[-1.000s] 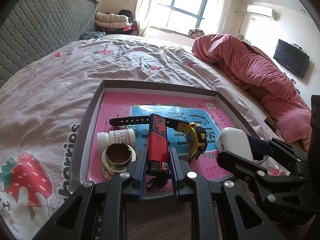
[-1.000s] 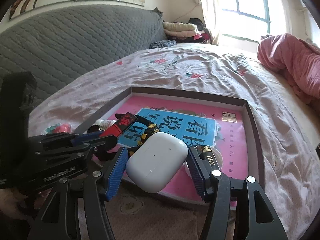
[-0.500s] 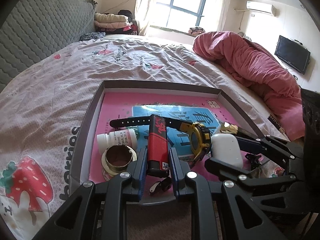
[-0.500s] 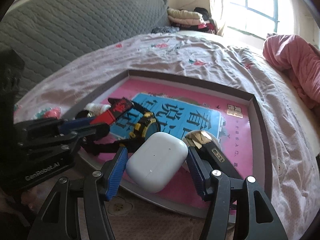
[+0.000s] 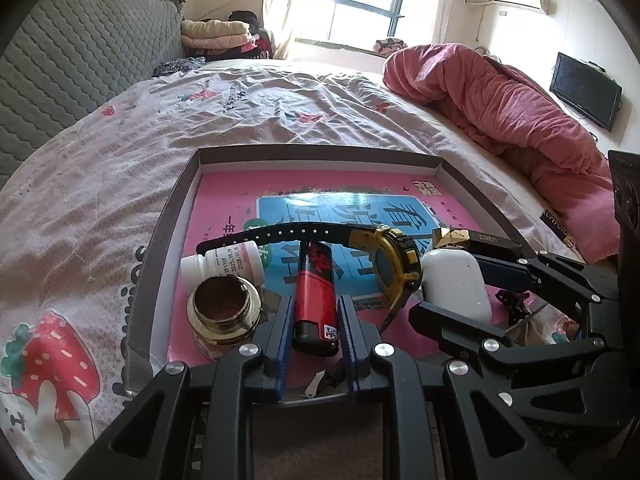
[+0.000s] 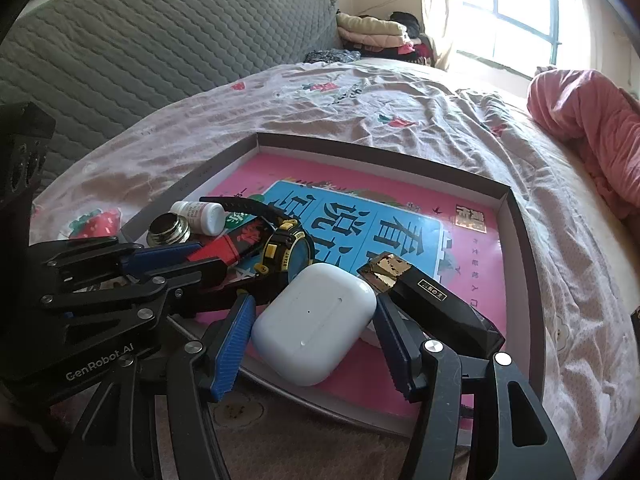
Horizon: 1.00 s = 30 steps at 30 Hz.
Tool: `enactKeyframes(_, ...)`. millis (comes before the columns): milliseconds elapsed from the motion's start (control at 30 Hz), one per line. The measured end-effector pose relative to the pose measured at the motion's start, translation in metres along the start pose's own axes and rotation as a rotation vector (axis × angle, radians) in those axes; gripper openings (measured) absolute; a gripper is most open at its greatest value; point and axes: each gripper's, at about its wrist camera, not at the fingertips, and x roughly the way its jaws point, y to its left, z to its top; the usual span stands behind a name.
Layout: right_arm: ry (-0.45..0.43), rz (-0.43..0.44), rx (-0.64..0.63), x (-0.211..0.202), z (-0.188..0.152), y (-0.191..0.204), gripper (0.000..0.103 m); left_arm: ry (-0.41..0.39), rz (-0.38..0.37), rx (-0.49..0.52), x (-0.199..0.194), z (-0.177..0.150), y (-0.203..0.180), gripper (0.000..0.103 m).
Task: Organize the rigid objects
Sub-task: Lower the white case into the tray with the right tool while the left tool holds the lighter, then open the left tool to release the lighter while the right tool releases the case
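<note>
A shallow box tray point(image 5: 172, 216) with a pink and blue printed floor lies on the bed. My left gripper point(image 5: 314, 322) is shut on a red and black lighter point(image 5: 314, 292), low over the tray's near edge. My right gripper point(image 6: 314, 320) is shut on a white earbud case point(image 6: 314, 322), also seen in the left wrist view point(image 5: 454, 284), low over the tray floor. In the tray lie a yellow and black watch point(image 5: 394, 258), a white pill bottle point(image 5: 222, 260), a brass ring point(image 5: 222, 306) and a black and gold box point(image 6: 424, 300).
A pink duvet point(image 5: 500, 104) is heaped at the far right of the bed. A grey quilted headboard point(image 6: 160, 44) runs along the left. Folded clothes point(image 5: 216, 34) sit by the window. A small black object point(image 5: 516, 302) lies right of the tray.
My right gripper has carried the earbud case forward and down over the tray, beside the watch and the black and gold box. My left gripper has kept hold of the lighter, shifting little.
</note>
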Motion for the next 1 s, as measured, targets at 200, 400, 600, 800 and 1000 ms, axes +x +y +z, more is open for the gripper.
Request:
enactKeyframes(200, -0.013, 0.005, 0.004, -0.007, -0.002, 0.000, 0.064, -0.013, -0.008, -0.013, -0.003, 0.000, 0.001, 0.022)
enactKeyframes(400, -0.039, -0.006, -0.023, -0.017, -0.004, 0.006, 0.069, -0.026, -0.003, -0.017, -0.009, -0.002, 0.001, 0.022)
enactKeyframes(600, -0.094, -0.032, -0.007, -0.038, -0.009, 0.010, 0.071, -0.046, 0.011, -0.003, -0.024, -0.006, -0.006, 0.027)
enactKeyframes(800, -0.118, -0.071, 0.027, -0.061, -0.020, 0.013, 0.075, -0.054, 0.023, 0.011, -0.041, -0.012, -0.014, 0.036)
enactKeyframes(1000, -0.116, -0.098, 0.073, -0.075, -0.030, 0.008, 0.075, -0.053, 0.040, 0.024, -0.056, -0.018, -0.022, 0.037)
